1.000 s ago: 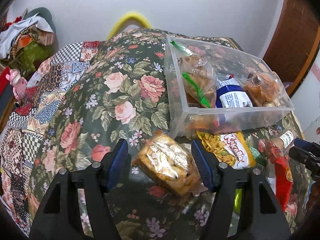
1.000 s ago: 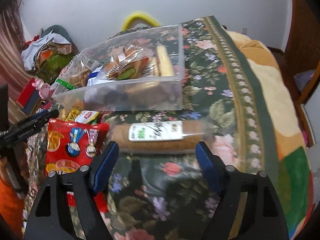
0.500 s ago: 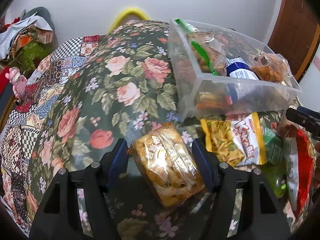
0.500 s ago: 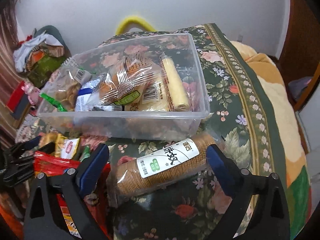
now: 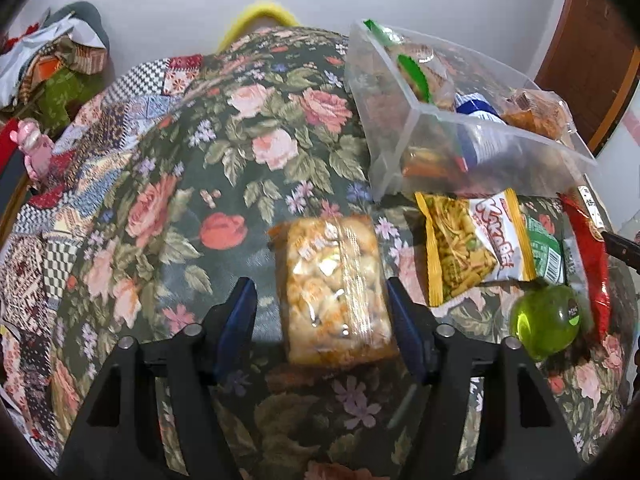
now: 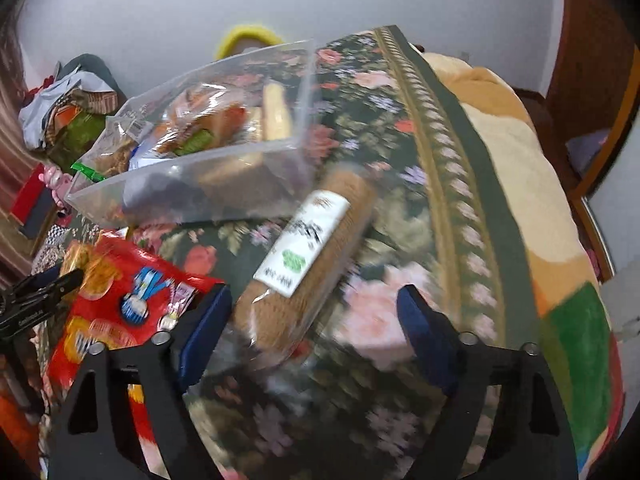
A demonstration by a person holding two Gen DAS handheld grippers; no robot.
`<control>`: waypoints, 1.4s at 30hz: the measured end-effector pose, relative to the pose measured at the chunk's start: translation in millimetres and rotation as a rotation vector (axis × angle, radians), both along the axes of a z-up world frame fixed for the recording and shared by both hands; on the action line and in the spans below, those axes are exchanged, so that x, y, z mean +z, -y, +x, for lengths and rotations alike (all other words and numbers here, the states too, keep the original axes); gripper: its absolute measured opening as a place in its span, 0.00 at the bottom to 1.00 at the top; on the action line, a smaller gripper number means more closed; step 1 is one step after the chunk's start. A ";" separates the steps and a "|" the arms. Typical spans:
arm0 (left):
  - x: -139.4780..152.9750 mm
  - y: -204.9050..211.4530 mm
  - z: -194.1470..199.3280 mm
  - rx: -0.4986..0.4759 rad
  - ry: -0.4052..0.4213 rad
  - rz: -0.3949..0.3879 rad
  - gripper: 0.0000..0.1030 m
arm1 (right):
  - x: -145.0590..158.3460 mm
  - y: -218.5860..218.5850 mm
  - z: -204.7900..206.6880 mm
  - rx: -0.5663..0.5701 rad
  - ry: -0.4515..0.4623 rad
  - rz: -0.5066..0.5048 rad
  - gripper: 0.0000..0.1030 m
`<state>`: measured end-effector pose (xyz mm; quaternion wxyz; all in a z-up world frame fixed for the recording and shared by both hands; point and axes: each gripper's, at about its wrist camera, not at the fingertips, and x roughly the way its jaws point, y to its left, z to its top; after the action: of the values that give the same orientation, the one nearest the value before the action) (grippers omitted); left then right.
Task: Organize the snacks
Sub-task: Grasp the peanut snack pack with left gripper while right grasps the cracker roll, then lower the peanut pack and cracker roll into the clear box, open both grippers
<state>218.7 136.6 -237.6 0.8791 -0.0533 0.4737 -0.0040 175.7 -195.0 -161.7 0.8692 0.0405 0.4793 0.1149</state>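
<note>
A clear bag of golden snacks (image 5: 334, 288) lies on the floral bedspread between the jaws of my open left gripper (image 5: 320, 312), nearer its right finger. A clear plastic bin (image 5: 460, 132) holding several snack packs stands beyond it to the right; it also shows in the right wrist view (image 6: 200, 176). A brown biscuit roll with a white label (image 6: 308, 256) lies tilted between the jaws of my open right gripper (image 6: 316, 320), nearer its left finger. The right view is blurred.
Right of the golden bag lie a yellow-and-white snack pack (image 5: 476, 244), a green ball-shaped item (image 5: 546, 322) and a red pack (image 5: 588, 252), also in the right wrist view (image 6: 120, 300). Piled clothes (image 5: 52, 64) sit far left. An orange blanket (image 6: 520, 184) covers the bed's right side.
My left gripper has come down and forward around the golden snack bag. My right gripper has swung and dropped over the biscuit roll, which now lies along the jaws instead of across them.
</note>
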 end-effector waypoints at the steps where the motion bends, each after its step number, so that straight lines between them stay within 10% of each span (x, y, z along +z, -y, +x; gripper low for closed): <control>1: -1.5 0.4 0.1 -0.003 -0.006 -0.009 0.52 | 0.9 5.6 -0.5 -0.009 -0.004 0.007 0.72; 22: 3.0 15.8 -8.6 -0.036 -0.012 0.010 0.43 | -8.6 -6.1 34.4 0.005 -0.005 -0.027 0.36; 42: 84.9 29.6 -12.3 -0.036 0.150 0.001 0.43 | 42.9 18.8 15.0 -0.020 0.127 -0.007 0.31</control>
<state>206.3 107.0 -152.8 0.9120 -0.0440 0.4071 -0.0233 190.7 -213.8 -118.8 0.8991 0.0348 0.4232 0.1066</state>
